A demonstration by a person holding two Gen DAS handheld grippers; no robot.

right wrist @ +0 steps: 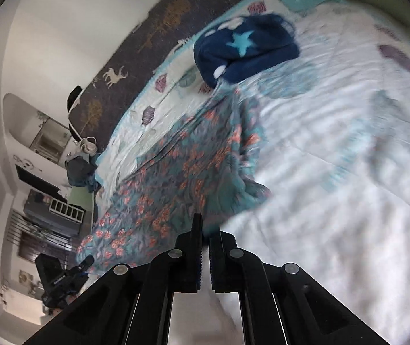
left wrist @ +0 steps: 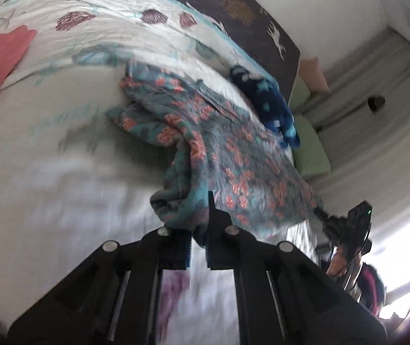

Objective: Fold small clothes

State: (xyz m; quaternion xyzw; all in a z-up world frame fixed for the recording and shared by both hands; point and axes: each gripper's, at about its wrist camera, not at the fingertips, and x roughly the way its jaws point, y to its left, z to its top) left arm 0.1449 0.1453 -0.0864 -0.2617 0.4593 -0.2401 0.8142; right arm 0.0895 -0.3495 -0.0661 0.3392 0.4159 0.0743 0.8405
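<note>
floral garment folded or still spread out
Neither: the floral garment is lifted, stretched between the left claw and the right claw, its far end bunched on the bedspread.
</note>
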